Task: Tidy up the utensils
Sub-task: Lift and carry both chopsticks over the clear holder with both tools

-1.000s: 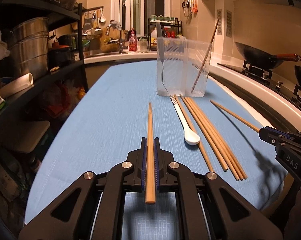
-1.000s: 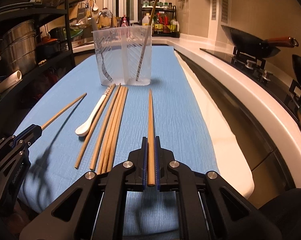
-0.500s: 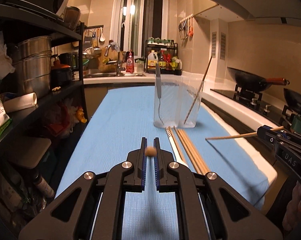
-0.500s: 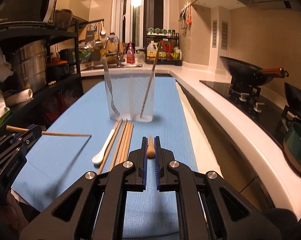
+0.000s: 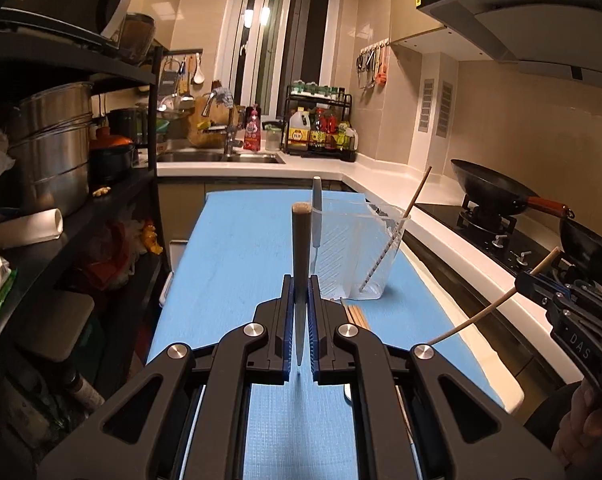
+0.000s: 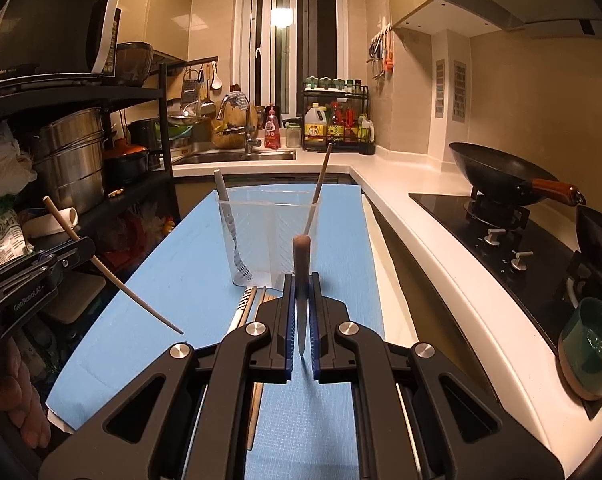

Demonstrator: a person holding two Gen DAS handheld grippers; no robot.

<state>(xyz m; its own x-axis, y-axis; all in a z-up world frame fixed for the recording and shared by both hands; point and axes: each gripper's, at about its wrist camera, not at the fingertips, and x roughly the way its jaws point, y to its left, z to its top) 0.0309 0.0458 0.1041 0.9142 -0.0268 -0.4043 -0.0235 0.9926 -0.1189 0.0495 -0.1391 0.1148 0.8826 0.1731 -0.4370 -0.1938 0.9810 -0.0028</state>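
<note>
Left wrist view: left gripper (image 5: 301,322) is clamping a wooden chopstick (image 5: 301,264), blunt end up; right gripper (image 6: 301,320) is likewise pinching another chopstick (image 6: 301,276) above the blue mat (image 6: 189,264).

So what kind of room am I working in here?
A home kitchen, by the look of it: a sink with a tap at the back, a wok on a gas stove to the right, and oil and sauce bottles racked on the counter.
</note>
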